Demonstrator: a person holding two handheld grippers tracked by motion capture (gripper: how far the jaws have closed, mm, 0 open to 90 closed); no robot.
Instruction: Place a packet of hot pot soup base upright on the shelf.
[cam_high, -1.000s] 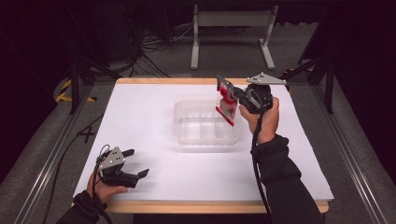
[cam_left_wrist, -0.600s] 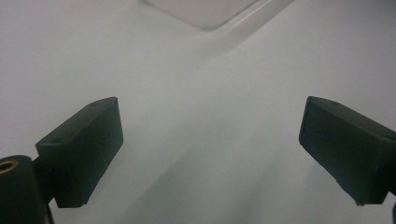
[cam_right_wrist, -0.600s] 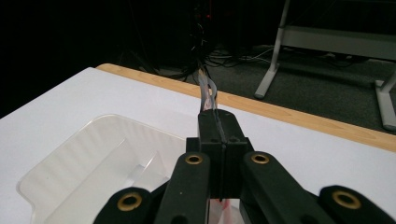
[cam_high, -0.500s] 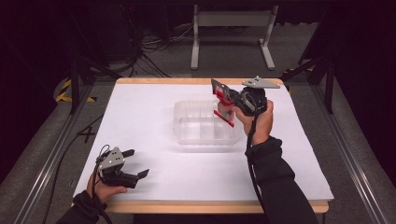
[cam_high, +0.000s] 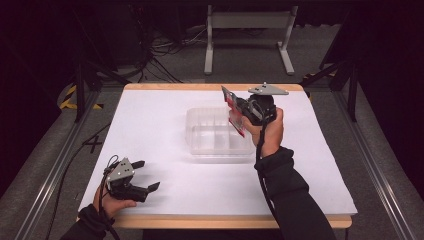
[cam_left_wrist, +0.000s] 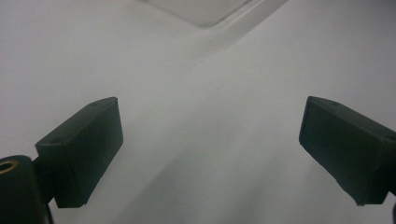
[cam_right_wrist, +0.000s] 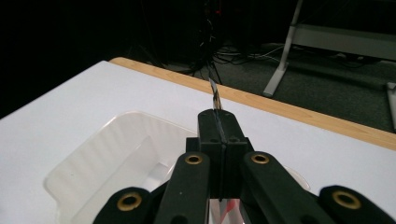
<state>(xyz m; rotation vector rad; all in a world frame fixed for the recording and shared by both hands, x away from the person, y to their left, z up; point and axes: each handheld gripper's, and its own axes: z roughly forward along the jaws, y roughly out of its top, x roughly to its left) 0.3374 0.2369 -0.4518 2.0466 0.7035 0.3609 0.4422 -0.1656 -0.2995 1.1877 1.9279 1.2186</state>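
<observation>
No words or brand can be read on the red packet (cam_high: 234, 111); it is too small and blurry in the high view, and the right gripper view (cam_right_wrist: 215, 99) sees it edge-on; it is flat and thin, mostly red, with some white on it, and it looks shiny; the right gripper (cam_high: 239, 110) has its jaws squeezed together on the packet, which sticks out above and below them; the packet hangs in the air, tilted, over the right side of the clear plastic tray (cam_high: 200, 120); I cannot tell if its low corner touches the tray.

The tray is see-through with round corners and low walls; it sits near the middle of the white table (cam_high: 160, 115), a bit toward the far side; the inside looks split into parts.

The left gripper (cam_high: 142, 175) is near the front left corner of the table, well apart from the tray; its jaws are spread wide with nothing between them, only white table under them (cam_left_wrist: 210, 140); there is lots of bare white room all around the tray; the table has a thin wooden edge (cam_high: 165, 86).
</observation>
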